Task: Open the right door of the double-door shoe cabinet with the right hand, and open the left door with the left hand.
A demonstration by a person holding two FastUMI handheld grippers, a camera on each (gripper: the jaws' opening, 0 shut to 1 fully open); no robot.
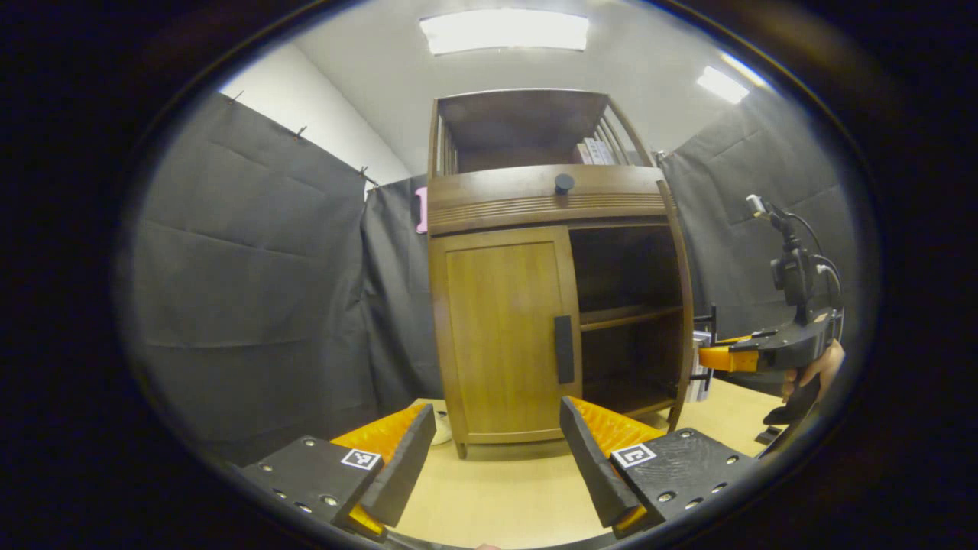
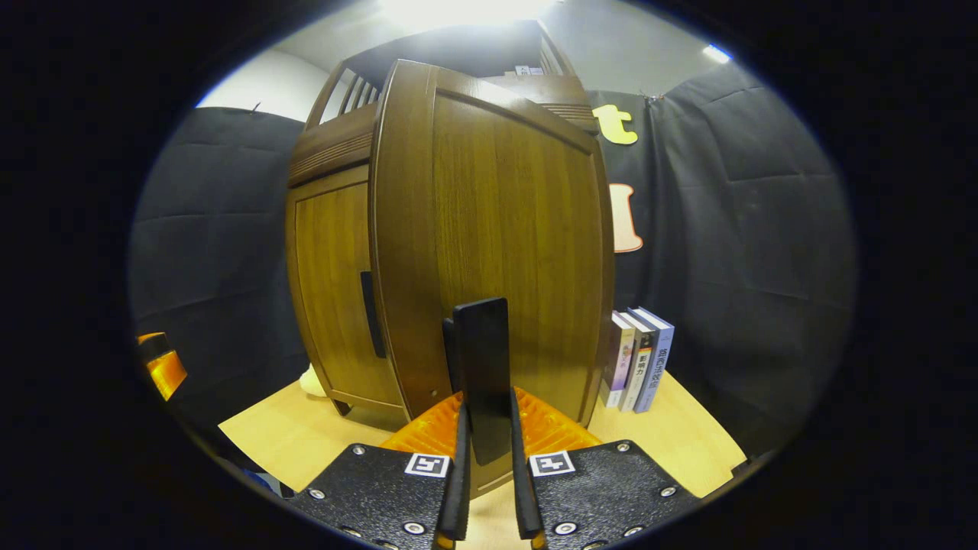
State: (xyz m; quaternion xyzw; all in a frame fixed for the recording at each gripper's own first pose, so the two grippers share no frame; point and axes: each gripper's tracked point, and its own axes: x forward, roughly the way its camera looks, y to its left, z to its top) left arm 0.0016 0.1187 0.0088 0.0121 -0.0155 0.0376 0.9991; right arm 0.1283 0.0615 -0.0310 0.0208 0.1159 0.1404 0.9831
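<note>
The shoe cabinet (image 1: 554, 305) stands on the pale bench (image 1: 504, 489), a tall piece of dark brown wood with visible grain, a ribbed band under its top and a slatted open shelf (image 1: 527, 130) above. In the left gripper view it sits at twelve o'clock: the left door (image 1: 500, 336) is flat against the frame, closed, its slim dark vertical handle (image 1: 564, 349) untouched, while the right half gapes to show a dark interior with a plank shelf (image 1: 630, 315). A few books (image 1: 596, 151) lean on the top shelf at one o'clock.

From the right gripper view the right door (image 2: 497, 229) swings out toward the viewer, a smooth framed panel. Its dark bar handle (image 2: 481, 367) stands upright between the fingers of the right hand-held gripper (image 2: 487, 489), both pressing its sides. Upright books (image 2: 638, 359) rest on the bench at four o'clock.

The left hand-held gripper (image 1: 497, 458) is spread wide, holding nothing, just short of the cabinet base.
</note>
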